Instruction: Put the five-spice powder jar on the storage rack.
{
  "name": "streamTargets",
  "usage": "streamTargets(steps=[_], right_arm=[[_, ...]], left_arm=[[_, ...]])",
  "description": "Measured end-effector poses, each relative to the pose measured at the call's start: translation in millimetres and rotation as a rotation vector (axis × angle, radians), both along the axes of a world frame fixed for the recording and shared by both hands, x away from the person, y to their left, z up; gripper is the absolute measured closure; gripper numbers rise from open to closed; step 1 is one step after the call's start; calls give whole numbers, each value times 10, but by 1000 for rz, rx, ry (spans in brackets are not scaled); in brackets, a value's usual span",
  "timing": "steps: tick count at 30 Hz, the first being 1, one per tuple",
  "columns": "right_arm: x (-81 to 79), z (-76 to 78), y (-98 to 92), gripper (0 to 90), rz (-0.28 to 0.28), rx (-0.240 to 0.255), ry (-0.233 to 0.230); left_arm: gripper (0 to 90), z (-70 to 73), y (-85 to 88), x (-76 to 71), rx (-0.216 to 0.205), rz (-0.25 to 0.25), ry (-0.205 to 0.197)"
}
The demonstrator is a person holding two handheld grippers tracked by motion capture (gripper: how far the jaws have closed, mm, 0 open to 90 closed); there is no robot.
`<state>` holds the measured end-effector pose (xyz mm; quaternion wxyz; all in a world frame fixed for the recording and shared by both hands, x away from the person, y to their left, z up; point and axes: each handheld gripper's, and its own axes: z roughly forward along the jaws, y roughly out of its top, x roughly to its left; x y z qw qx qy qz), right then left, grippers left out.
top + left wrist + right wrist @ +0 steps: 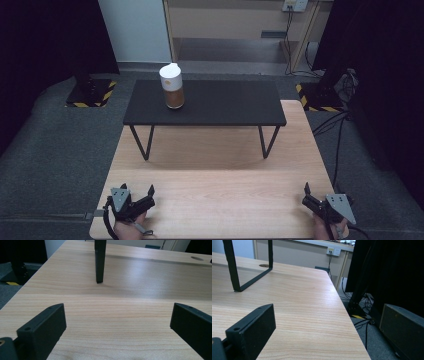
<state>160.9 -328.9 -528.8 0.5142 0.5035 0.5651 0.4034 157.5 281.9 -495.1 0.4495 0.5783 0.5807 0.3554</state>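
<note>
A jar with a white lid and brown contents stands upright on the left part of a low black riser at the far half of the wooden table. My left gripper rests at the table's near left corner, open, with nothing between its jaws. In the left gripper view the left gripper faces bare wood and one riser leg. My right gripper sits at the near right corner, open and empty. The right gripper view shows the right gripper straddling the table's right edge.
The riser's thin black legs stand on the table ahead of both grippers. Black curtains flank the scene, with cables on the grey floor to the right. A stand base with yellow-black tape sits far left.
</note>
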Motion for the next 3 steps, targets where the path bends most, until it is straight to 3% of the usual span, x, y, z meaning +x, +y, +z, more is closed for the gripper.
streamTargets(steps=[3], right_arm=[[-4, -8, -6, 6, 3, -1, -6]], left_arm=[[0, 0, -21, -3, 8, 9, -1]])
